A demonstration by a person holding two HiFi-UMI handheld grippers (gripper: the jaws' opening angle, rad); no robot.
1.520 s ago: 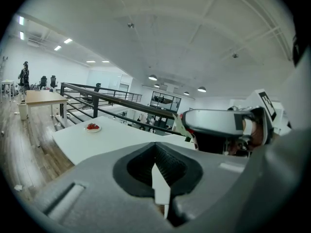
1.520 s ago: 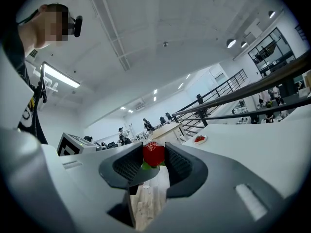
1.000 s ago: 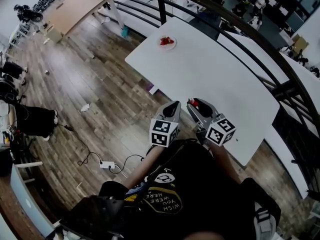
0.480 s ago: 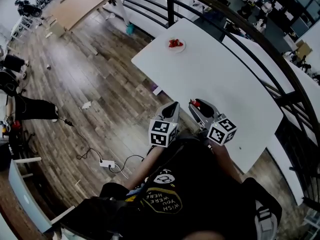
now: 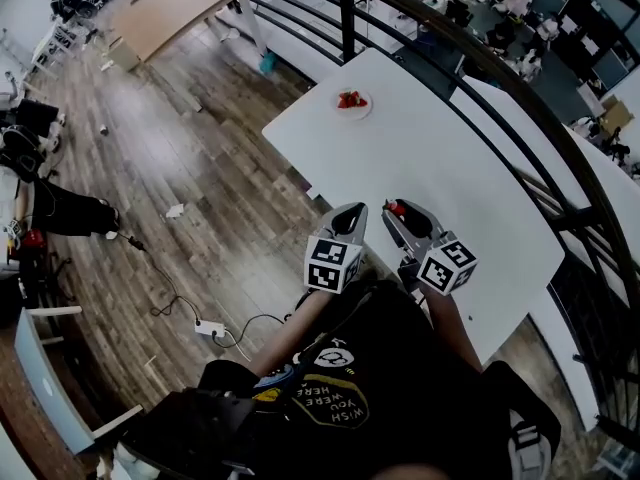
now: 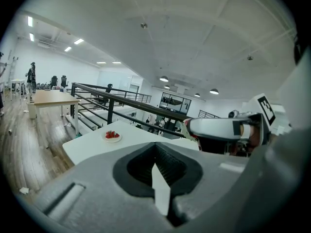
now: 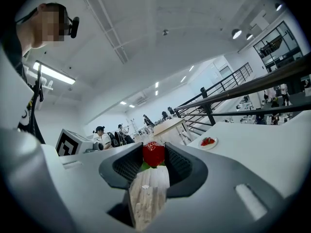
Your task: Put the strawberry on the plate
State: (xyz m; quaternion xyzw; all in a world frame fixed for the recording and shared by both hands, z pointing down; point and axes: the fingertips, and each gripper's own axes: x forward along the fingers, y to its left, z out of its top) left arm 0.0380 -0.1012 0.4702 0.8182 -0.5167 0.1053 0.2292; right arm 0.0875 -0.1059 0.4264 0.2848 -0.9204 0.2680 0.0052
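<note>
My right gripper (image 5: 393, 208) (image 7: 153, 155) is shut on a red strawberry (image 7: 153, 154) (image 5: 397, 208), held above the near edge of the white table (image 5: 440, 178). Across the table, near its far corner, stands a small white plate (image 5: 353, 101) (image 7: 208, 142) (image 6: 112, 136) with strawberries on it. My left gripper (image 5: 351, 213) (image 6: 156, 166) hangs just left of the right one, off the table's near edge; its jaws are together with nothing between them. In the left gripper view the right gripper (image 6: 190, 126) shows to the right.
A black railing (image 5: 470, 48) runs along the table's far side. Left of the table lies wood floor (image 5: 180, 168) with cables and a power strip (image 5: 213, 329). A wooden table (image 5: 165, 8) stands farther back. People stand in the distance.
Both grippers have moved forward toward the table, the strawberry still in the right one. The plate sits lower and nearer in the head view.
</note>
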